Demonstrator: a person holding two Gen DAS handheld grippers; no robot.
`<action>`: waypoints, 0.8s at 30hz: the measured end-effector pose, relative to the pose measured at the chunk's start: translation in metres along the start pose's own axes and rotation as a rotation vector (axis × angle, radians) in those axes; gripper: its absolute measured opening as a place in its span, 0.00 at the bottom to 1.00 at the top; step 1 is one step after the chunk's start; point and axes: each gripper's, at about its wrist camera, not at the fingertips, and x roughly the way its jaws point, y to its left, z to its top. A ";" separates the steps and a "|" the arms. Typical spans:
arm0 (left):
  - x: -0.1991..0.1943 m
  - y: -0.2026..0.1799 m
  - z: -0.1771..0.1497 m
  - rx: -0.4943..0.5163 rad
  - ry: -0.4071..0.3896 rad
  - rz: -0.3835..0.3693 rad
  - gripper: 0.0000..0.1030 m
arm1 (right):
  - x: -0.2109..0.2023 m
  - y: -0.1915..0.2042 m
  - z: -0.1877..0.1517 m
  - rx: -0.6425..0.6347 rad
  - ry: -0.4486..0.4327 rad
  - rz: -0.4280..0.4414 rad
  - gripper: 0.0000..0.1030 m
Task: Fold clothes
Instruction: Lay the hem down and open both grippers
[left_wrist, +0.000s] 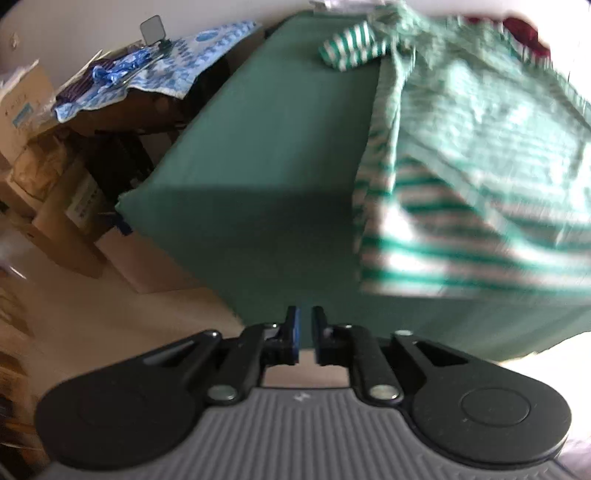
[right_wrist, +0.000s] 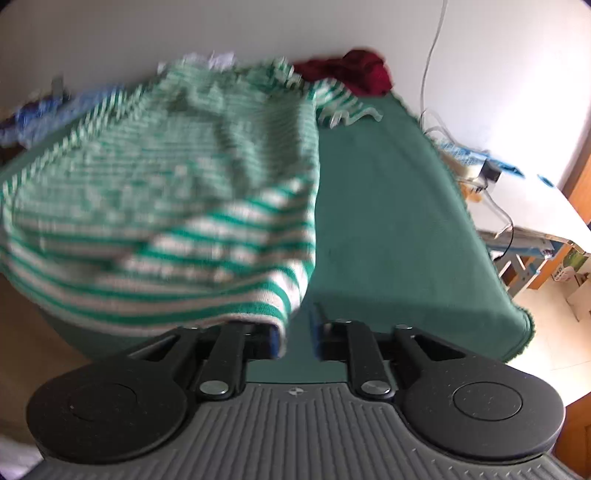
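Bright room, white wall behind; clutter of boxes (left_wrist: 44, 177) and a blue-patterned cloth (left_wrist: 177, 70) off one side of the table, cables and a white desk (right_wrist: 532, 199) off the other. Work surface is a table under a green cover (left_wrist: 266, 155), bare over most of its near half.

Shirt (left_wrist: 472, 155): green-and-white striped knit, spread on the cover and partly doubled over itself, inside face uppermost on the upper layer, one short sleeve (left_wrist: 351, 50) lying out toward the far edge. Both views blurred here; fine detail of the hem not readable. A dark red garment (right_wrist: 354, 72) sits at the far edge beyond it.

Left gripper (left_wrist: 303, 328): jaws a narrow gap apart, nothing between them; shirt lies well to its side, not touching.

Right gripper (right_wrist: 295, 332): jaws moderately apart. The shirt's hem corner droops over one finger and into the gap; pads do not look pressed on it, so I read it as released, not held.

Handling, judged:
- Light, soft, limp. Will sag and crease wherever unsupported.
- Knit stretches; pull evenly from two points or the fold skews.
- Some grip against the cover, so it should stay put once laid.
- Best holds: ribbed hem corners or shoulder seams, where the cloth is thicker. Pinching mid-panel would take one layer only and bunch it.
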 end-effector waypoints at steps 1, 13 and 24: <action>-0.001 0.001 -0.003 0.017 0.016 0.026 0.14 | -0.002 -0.002 -0.004 -0.023 0.029 -0.006 0.33; -0.038 -0.091 0.100 0.206 -0.268 -0.227 0.34 | -0.010 0.004 0.073 0.026 -0.064 0.212 0.13; 0.034 -0.054 0.124 0.080 -0.173 -0.118 0.53 | 0.010 -0.027 0.038 0.102 0.041 0.206 0.12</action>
